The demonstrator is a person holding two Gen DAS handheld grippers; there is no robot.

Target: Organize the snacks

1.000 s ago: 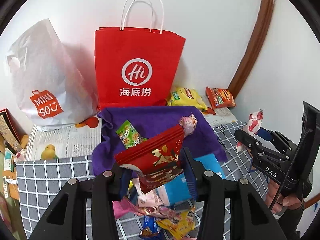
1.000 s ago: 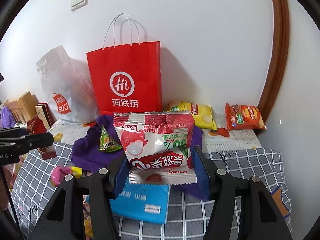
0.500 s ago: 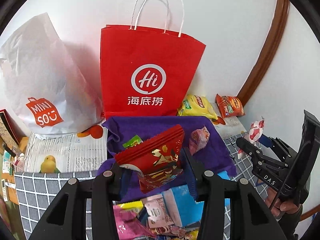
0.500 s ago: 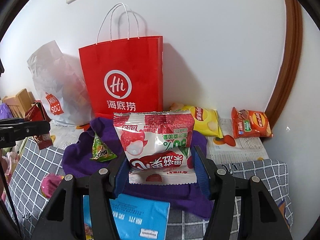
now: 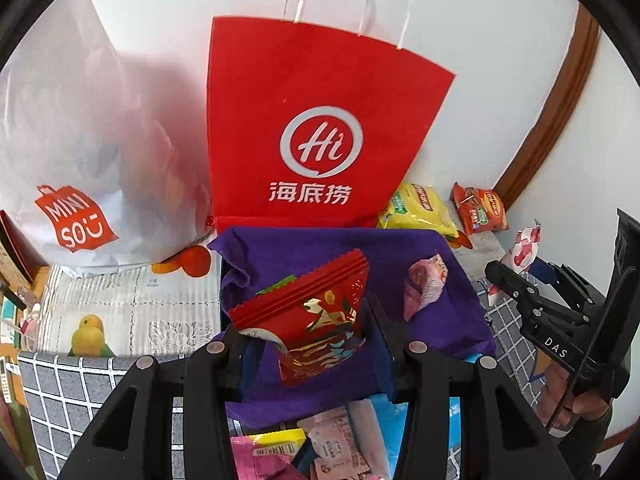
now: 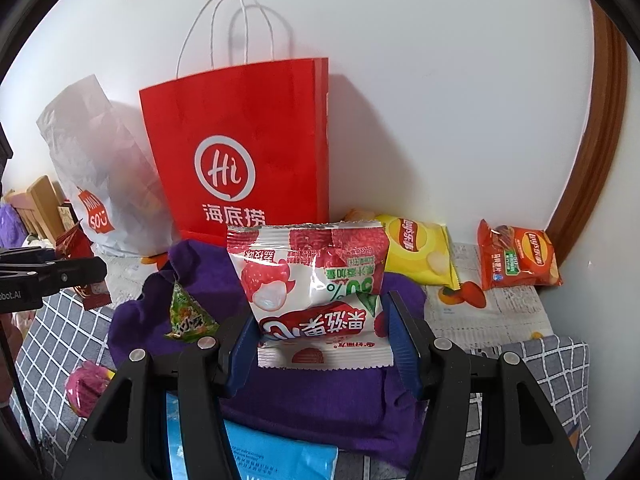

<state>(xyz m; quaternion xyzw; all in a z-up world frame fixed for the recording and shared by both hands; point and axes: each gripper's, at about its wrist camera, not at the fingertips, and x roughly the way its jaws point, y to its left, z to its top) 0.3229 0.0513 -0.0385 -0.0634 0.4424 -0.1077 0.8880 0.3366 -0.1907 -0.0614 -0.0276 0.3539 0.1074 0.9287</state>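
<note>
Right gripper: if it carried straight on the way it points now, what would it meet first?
Probably the purple cloth on the table: the right gripper, shut on the lychee jelly packet, points down across it. The red Haidilao bag stands beyond; depth is unclear.

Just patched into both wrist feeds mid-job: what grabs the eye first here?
The tall red paper bag with white handles, upright against the wall behind the purple cloth. Next, each gripper holds a snack over that cloth: the right gripper pinches a white-and-red lychee packet, and the left gripper a red-and-gold packet. A white Miniso bag slumps left of the red bag.
</note>
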